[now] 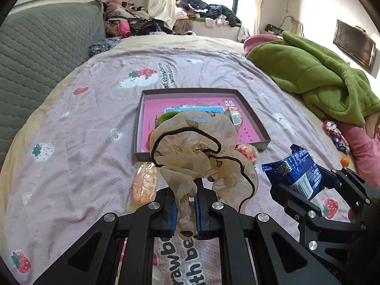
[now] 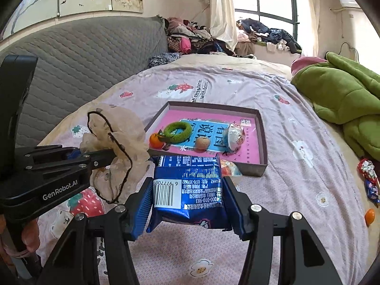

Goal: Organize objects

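Sunny bedroom, big bed (image 1: 71,123) with a strawberry sheet. My left fingers (image 1: 185,210) pinch a floppy hair tie (image 1: 201,142), and my right fingers (image 2: 190,204) squeeze a blue snack bag (image 2: 187,185). Both hang just before the box (image 2: 260,142), probably so I can drop them in with the orange (image 2: 156,140) and green ring (image 2: 178,131).

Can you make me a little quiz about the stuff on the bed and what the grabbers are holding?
1. True or false: the left gripper holds the beige scrunchie.
2. What does the right gripper hold? A) the blue snack packet B) a spoon C) a red sock
3. Fill in: the green ring lies inside the ____.

Key: 1 true; 2 A; 3 box.
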`<action>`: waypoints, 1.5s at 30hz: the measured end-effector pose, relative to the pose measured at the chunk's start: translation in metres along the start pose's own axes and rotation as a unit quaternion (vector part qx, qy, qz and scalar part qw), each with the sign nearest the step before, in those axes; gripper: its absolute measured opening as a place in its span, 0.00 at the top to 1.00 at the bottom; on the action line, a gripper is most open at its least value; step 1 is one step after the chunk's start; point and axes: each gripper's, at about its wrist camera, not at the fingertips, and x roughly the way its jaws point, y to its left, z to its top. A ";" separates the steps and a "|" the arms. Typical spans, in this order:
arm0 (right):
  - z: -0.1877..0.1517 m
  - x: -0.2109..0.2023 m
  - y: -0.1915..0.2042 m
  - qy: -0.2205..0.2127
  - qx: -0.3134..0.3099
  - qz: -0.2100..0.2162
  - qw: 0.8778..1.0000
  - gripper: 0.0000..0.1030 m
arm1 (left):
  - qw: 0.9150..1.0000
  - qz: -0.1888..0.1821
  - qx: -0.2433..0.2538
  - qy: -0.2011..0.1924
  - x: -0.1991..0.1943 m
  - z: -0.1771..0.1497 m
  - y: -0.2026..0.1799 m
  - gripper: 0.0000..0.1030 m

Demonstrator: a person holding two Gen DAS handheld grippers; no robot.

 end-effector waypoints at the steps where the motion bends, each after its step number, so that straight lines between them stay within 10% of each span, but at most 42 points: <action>1: 0.002 -0.002 -0.001 -0.003 0.000 -0.002 1.000 0.45 | 1.000 0.001 -0.001 -0.002 -0.002 0.001 0.000 0.89; 45: 0.063 -0.072 0.012 -0.101 -0.001 -0.022 0.995 0.45 | 0.994 0.022 -0.005 -0.109 -0.091 0.044 0.010 0.89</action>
